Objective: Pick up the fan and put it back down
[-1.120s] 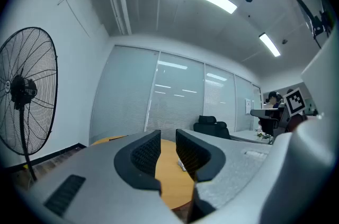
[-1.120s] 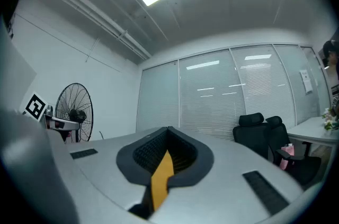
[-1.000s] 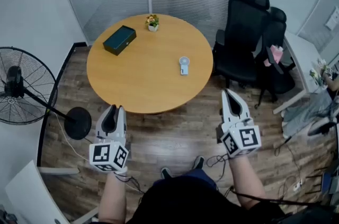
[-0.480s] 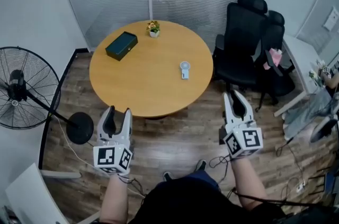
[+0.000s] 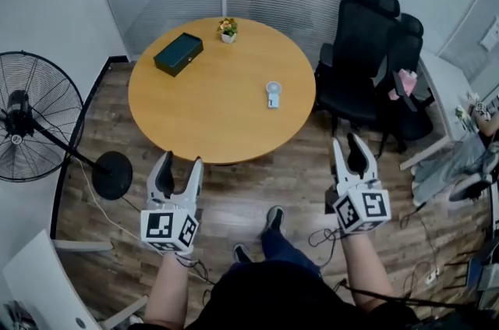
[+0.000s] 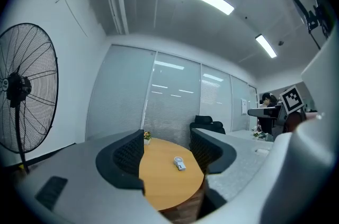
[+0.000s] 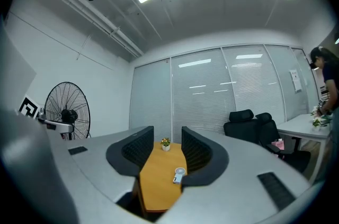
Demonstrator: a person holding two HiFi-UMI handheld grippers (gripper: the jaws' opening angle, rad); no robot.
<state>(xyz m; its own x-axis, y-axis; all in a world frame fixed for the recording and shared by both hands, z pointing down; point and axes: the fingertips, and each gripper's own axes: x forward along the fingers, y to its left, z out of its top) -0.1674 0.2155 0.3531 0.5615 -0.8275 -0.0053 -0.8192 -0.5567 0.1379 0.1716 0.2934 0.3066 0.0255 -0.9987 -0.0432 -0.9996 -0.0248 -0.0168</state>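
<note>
Found left tongs [image 5: 179, 166], right tongs [image 5: 348, 146] just opened, empty; risk of skidding small fan [image 5: 272, 94] across desk [image 5: 210, 110] by off-centre nip.

In front of you stands a round wooden table [image 5: 210, 114]. On it you have a small white handheld fan [image 5: 272, 94] lying right of centre, a dark green box [image 5: 178, 55] near the far left edge, and a little potted flower [image 5: 228, 30] at the far rim
</note>
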